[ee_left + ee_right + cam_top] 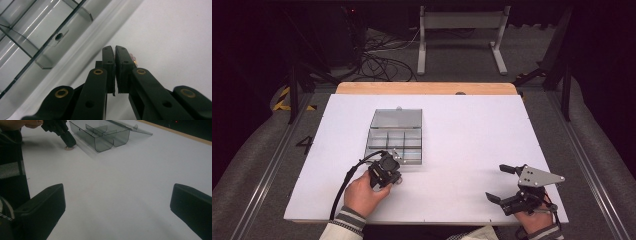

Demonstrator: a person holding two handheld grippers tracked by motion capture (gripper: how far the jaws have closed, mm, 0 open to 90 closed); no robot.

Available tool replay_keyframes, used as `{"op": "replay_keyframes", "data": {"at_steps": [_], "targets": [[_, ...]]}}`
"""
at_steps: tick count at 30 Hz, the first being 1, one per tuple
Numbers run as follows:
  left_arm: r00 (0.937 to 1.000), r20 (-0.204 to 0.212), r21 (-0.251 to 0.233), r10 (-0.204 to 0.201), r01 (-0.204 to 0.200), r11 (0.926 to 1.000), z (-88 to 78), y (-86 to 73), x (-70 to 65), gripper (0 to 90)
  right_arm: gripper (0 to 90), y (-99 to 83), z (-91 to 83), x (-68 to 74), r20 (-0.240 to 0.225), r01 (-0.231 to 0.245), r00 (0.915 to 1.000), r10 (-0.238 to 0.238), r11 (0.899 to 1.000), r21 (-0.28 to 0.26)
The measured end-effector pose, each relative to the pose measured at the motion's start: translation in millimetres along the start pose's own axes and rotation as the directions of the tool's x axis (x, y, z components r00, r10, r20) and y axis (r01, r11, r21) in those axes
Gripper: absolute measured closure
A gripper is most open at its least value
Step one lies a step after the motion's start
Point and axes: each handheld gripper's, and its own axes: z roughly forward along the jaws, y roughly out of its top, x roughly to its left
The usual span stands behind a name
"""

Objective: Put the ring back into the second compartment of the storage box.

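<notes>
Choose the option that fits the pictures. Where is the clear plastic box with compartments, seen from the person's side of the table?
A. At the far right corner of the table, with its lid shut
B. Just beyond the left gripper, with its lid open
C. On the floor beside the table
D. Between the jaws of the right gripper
B: the clear box lies on the white table just past the left gripper, its lid folded back; the right gripper stands apart with open jaws.
</notes>
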Motion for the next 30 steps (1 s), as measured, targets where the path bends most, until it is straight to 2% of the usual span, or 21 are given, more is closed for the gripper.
{"op": "replay_keyframes", "data": {"at_steps": [3, 12, 24, 30], "targets": [[0.9999, -0.013, -0.017, -0.001, 0.001, 0.9999, -2.1, 0.0, -0.6, 87.4, 0.7, 0.0, -0.3, -0.1, 0.001, 0.0, 1.0, 0.0, 1.0, 0.0], [1.0, -0.009, -0.084, 0.002, -0.003, 0.9965, -15.5, -0.7, -2.1, 87.6, 0.6, -0.1, -0.1, -0.3, 0.0, 0.0, 1.0, 0.0, 1.0, 0.002], [0.9995, -0.031, -0.175, 0.012, -0.017, 0.9844, -31.4, -1.9, -6.2, 87.6, 0.7, -0.1, -0.3, -0.2, 0.0, 0.0, 1.0, 0.0, 1.0, 0.001], [0.9988, -0.048, -0.223, 0.008, -0.019, 0.9745, -38.8, -3.2, -7.2, 87.6, 0.7, -0.1, -0.2, -0.2, 0.001, 0.0, 1.0, 0.0, 1.0, 0.001]]}}
